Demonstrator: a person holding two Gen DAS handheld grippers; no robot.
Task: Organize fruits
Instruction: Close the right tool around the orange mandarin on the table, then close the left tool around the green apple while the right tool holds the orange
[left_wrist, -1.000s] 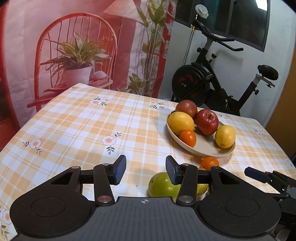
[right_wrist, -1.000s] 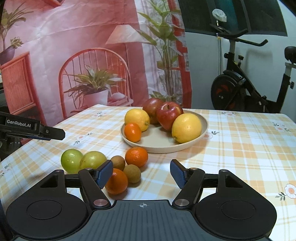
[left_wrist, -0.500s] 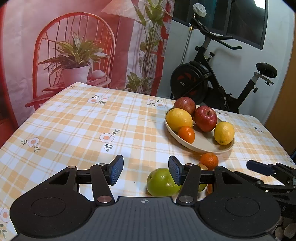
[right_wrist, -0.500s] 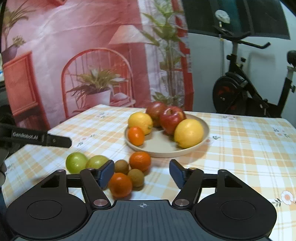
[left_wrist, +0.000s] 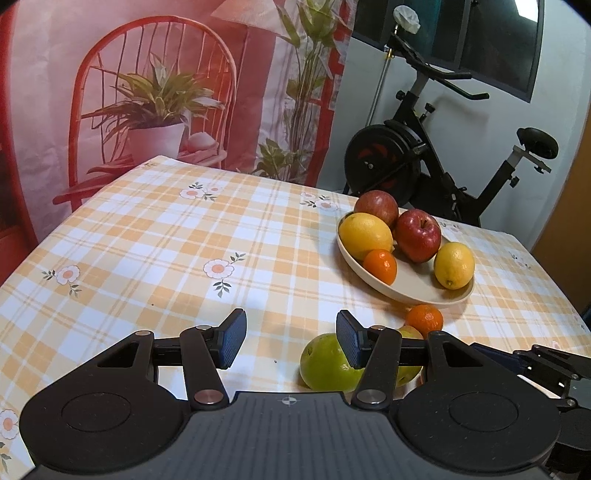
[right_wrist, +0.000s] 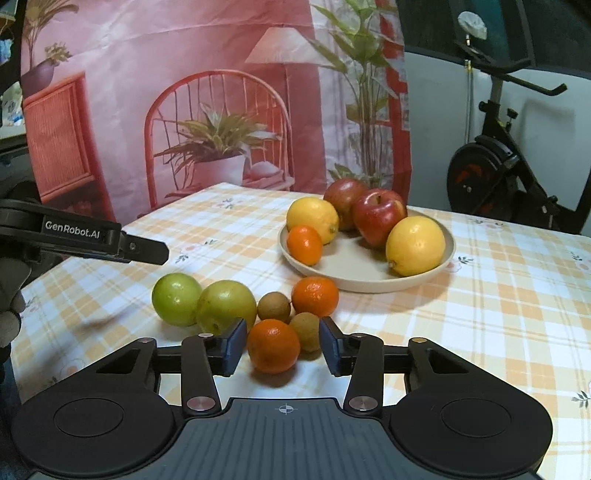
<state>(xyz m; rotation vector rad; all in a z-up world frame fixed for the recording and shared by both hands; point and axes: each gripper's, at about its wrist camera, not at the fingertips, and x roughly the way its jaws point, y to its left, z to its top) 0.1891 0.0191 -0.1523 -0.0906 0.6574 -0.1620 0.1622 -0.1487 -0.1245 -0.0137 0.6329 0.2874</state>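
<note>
Right gripper (right_wrist: 282, 345): fingers closing around an orange (right_wrist: 273, 346), pads not yet touching it. Left gripper (left_wrist: 291, 341): fingers apart, nothing between them, a green apple (left_wrist: 325, 362) behind its right finger. Beyond, on the tabletop (left_wrist: 147, 251), a plate (right_wrist: 364, 273) holds apples and lemons.

Five fruits (right_wrist: 373, 218) in plate (right_wrist: 354, 284); six loose (right_wrist: 273, 345).

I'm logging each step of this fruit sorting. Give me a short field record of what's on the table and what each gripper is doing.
plate: two red apples, two lemons, one small orange
loose fruit: two green apples, two oranges, two brown kiwis
right gripper: jaws closing around near orange, pads not yet touching
left gripper: open, nothing between jaws
green apple: beside left gripper's right finger
</note>
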